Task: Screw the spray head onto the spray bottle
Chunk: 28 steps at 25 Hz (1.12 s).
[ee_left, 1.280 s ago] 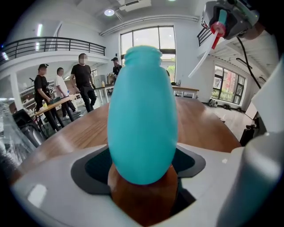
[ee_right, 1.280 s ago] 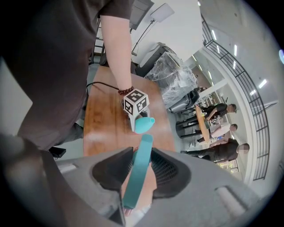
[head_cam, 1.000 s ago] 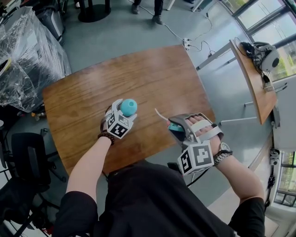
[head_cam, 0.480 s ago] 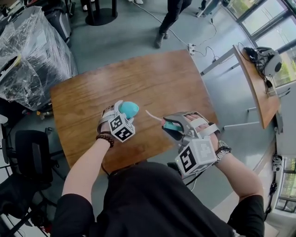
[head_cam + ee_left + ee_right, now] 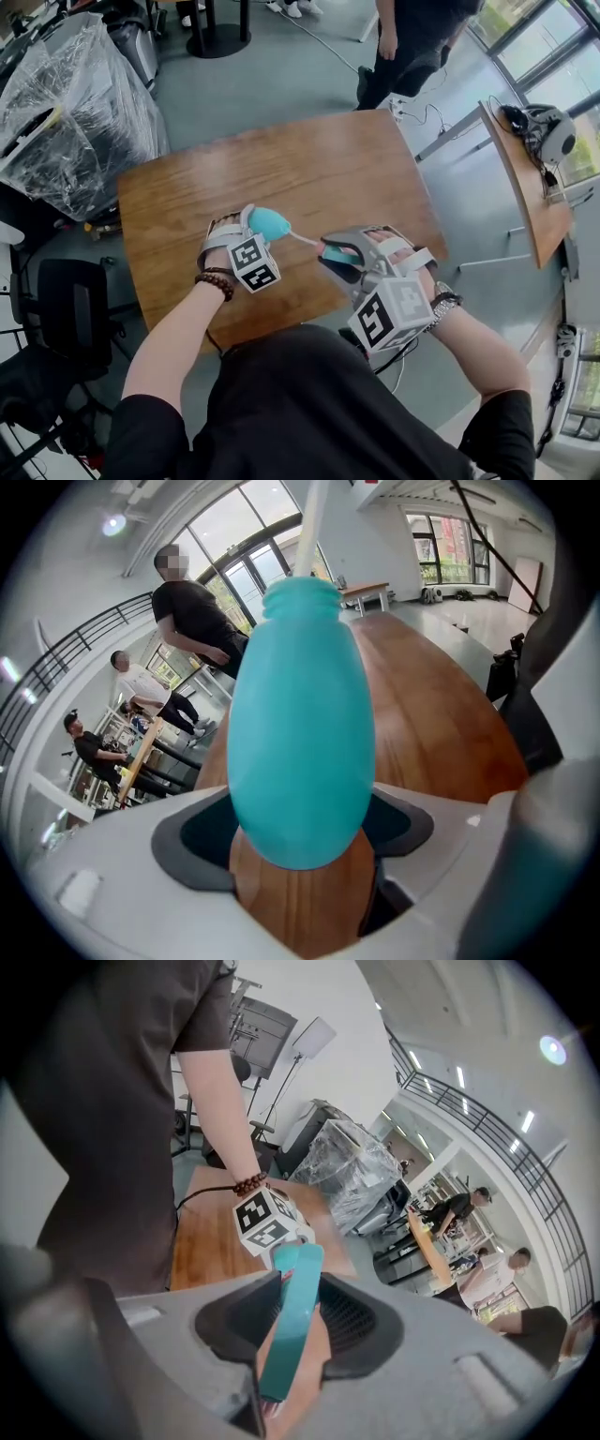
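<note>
Gripping the teal spray bottle [image 5: 300, 724] at its base, the left gripper [image 5: 251, 236] has its jaws clamped wide around it over the wooden table [image 5: 309, 159], neck aimed toward the right gripper [image 5: 352, 258]. Right jaws are clenched on the teal spray head [image 5: 292, 1321], just beside the bottle and not yet screwed on, its white dip tube [image 5: 302, 239] reaching the bottle's open neck. Print seen: black-and-white square markers on the 2 marker cubes [image 5: 386, 314].
</note>
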### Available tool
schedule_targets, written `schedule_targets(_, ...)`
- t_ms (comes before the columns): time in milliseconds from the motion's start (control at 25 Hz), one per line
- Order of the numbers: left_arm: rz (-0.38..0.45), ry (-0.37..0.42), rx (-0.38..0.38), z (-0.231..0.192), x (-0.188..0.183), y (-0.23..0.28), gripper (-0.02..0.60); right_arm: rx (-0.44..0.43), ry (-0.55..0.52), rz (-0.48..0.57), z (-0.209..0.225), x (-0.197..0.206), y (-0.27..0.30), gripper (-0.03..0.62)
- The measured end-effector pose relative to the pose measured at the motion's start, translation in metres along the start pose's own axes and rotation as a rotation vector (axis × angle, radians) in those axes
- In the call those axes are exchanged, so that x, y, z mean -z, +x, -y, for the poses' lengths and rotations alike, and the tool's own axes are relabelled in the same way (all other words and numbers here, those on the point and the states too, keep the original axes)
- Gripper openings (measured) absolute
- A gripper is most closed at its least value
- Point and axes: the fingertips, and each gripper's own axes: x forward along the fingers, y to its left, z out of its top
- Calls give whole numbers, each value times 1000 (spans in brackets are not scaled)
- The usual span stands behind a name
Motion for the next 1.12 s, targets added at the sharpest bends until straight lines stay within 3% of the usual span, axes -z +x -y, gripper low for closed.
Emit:
schedule_targets(440, 31, 100, 15, 9, -29, -37, 431, -26, -16, -21, -9, 5, 28, 120)
schedule_targets(720, 28, 139, 89, 24, -43, -53, 428, -56, -109, -57, -21, 13, 41, 120)
schedule_targets(1000, 31, 176, 105, 30, -50, -60, 427, -96, -166, -34, -28, 12, 39, 120)
schedule_targets(1120, 36, 192, 120, 34, -52, -62, 426, -103, -245, -40, -33, 14, 38, 120)
